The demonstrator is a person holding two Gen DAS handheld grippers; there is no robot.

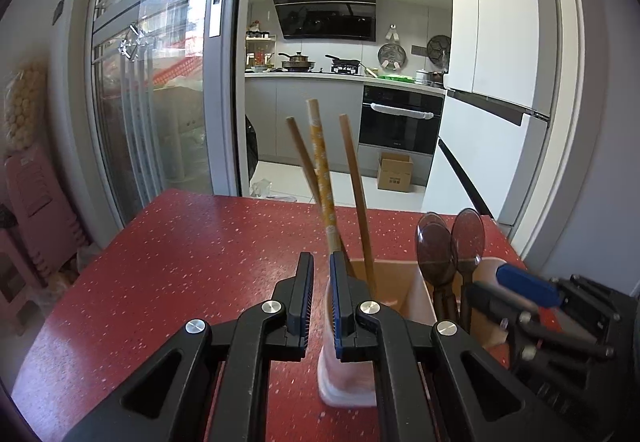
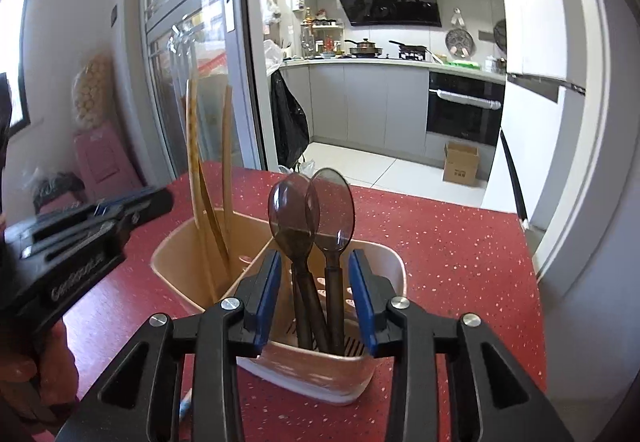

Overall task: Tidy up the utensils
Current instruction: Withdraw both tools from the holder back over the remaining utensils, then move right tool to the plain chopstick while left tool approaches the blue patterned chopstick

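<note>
A beige two-compartment utensil holder [image 2: 400, 270] stands on the red speckled table [image 2: 448, 242]. Three chopsticks [image 1: 320, 162] lean in its left compartment, one of them yellow and patterned. Two dark translucent spoons [image 2: 312, 210] stand bowl-up in the right compartment. My right gripper [image 2: 316, 274] is open, a pad on either side of the spoon handles and touching neither. My left gripper [image 1: 322, 262] sits just left of the chopsticks over the holder's [image 1: 416, 298] near corner, its jaws drawn close with nothing between them. Each gripper shows in the other's view: the right gripper [image 1: 492, 282] and the left gripper [image 2: 154, 202].
The table's far edge [image 1: 280, 198] drops to a tiled kitchen floor with a cardboard box [image 1: 394, 172]. A sliding glass door [image 1: 160, 82] stands at the left, with a pink stool [image 1: 32, 194] beside it. A person's hand [image 2: 36, 370] holds the left gripper.
</note>
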